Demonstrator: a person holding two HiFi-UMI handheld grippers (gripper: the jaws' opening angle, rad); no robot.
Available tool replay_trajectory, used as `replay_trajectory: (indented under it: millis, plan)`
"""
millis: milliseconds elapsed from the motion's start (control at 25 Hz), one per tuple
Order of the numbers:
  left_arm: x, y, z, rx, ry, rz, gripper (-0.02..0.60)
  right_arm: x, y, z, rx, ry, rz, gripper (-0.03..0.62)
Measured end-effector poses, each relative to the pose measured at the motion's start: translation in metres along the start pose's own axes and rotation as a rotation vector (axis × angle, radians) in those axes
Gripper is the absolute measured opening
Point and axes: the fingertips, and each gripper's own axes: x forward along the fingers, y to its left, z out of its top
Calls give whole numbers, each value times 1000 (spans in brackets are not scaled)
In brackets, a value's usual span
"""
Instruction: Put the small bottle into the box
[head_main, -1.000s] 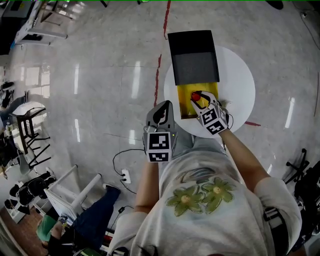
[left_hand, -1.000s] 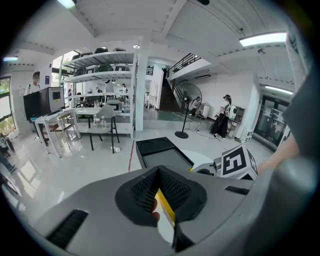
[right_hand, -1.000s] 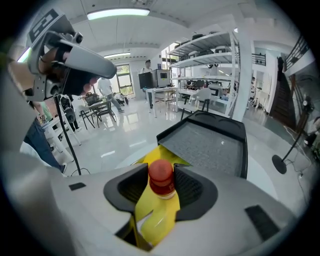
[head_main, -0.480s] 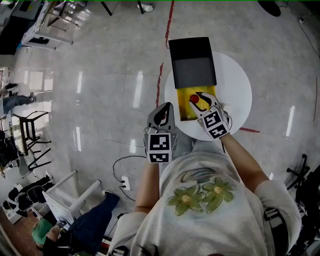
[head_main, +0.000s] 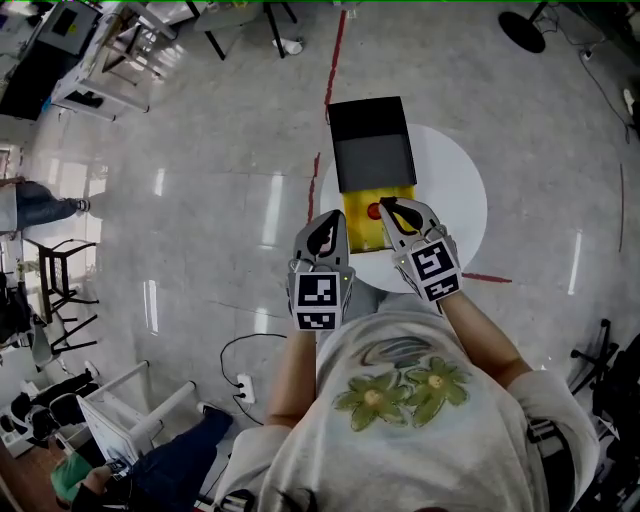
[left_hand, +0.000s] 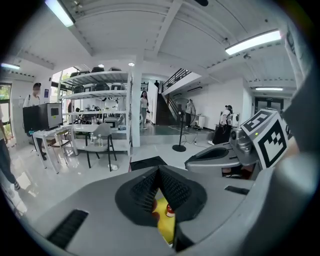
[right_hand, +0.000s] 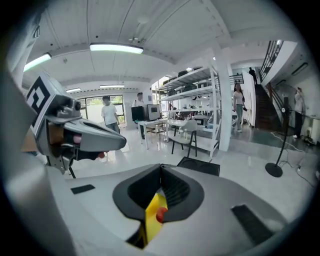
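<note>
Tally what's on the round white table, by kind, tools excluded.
box, yellow: 1
lid, black, open behind the box: 1
bottle, red cap, in the box: 1
Total: 3

A glossy pale marble-look floor fills the head view, crossed at twelve o'clock by a red tape line. A round white table stands at one o'clock. A white power strip lies at seven o'clock and black metal stools stand at nine. Long fluorescent ceiling lights shine over white metal shelving racks, a grey chair, a black-railed staircase and a black floor fan stand.
</note>
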Motion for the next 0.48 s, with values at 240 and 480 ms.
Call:
replay_trajectory:
  millis: [240, 480]
  plan:
    - [-6, -8, 8, -4, -29, -3, 2, -25, 3, 27, 17, -88, 4, 5]
    - [-17, -11, 12, -23, -49, -9, 2, -42, 7, 44, 7, -142, 1, 3]
